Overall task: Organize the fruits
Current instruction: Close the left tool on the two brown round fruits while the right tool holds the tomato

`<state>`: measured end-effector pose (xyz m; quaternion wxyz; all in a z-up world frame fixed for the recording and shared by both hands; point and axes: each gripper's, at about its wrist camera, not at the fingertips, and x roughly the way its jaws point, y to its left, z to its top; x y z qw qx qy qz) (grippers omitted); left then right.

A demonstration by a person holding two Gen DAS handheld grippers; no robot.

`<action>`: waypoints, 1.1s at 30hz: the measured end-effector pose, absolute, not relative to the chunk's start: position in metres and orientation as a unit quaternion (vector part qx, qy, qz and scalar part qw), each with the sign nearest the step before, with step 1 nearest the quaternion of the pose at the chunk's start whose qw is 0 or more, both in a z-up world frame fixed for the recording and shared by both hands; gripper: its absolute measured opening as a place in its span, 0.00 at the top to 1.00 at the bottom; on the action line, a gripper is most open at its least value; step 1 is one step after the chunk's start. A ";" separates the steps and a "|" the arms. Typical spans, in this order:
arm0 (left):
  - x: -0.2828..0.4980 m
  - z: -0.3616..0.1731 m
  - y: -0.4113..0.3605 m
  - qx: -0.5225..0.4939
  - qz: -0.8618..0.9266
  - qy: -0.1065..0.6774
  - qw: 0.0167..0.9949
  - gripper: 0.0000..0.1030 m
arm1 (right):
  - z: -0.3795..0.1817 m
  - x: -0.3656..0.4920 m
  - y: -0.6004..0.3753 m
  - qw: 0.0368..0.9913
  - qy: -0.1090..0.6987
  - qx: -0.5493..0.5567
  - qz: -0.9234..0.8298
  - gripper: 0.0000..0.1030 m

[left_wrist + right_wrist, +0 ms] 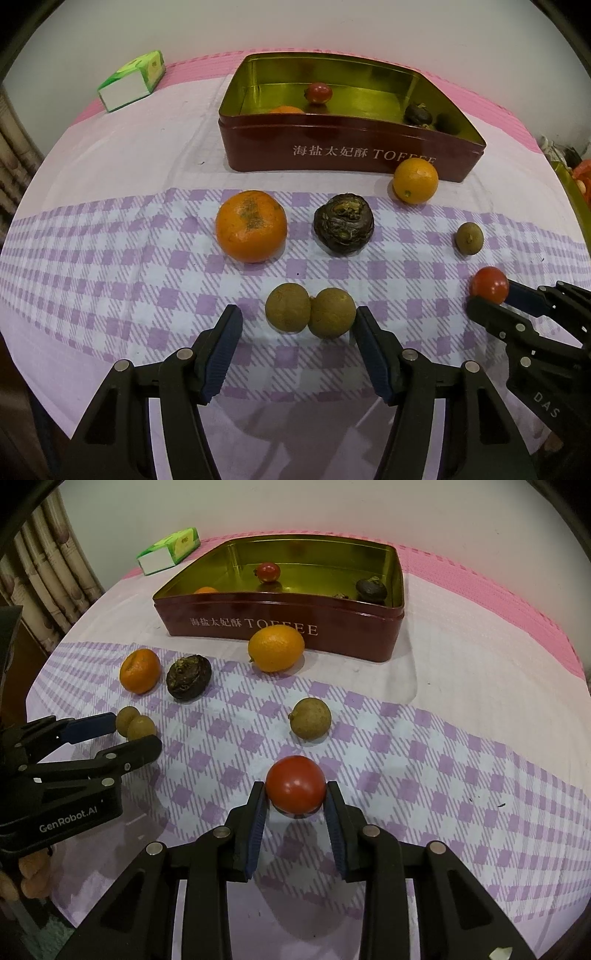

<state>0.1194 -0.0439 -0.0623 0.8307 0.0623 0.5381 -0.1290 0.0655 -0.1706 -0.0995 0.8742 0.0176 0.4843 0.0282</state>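
Note:
Two brown longans (288,308) lie joined on the checked cloth between the pads of my left gripper (297,317), which stands open around them; the left pad is clear of them. My right gripper (295,788) is shut on a red tomato (295,782) low over the cloth. A dark red toffee tin (332,155) stands behind with a red fruit (318,92), an orange (286,109) and a dark fruit (417,114) inside. Loose in front of it lie a mandarin (251,226), a dark wrinkled fruit (343,223), a small orange (415,181) and a single longan (469,238).
A green tissue pack (133,79) lies at the far left of the table. A curtain (48,572) hangs beyond the table's left edge. The pink cloth border runs along the back and right edges.

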 end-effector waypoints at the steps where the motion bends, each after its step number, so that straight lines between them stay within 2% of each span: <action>1: 0.119 -0.062 -0.044 0.063 -0.129 0.538 0.831 0.39 | -0.099 0.066 -0.171 0.874 0.484 0.017 0.028 0.71; 13: 0.118 -0.062 -0.043 0.068 -0.124 0.533 0.834 0.52 | -0.100 0.066 -0.172 0.875 0.483 0.017 0.029 0.72; 33: 0.118 -0.059 -0.042 0.068 -0.121 0.531 0.836 0.53 | -0.101 0.066 -0.172 0.874 0.485 0.019 0.026 0.72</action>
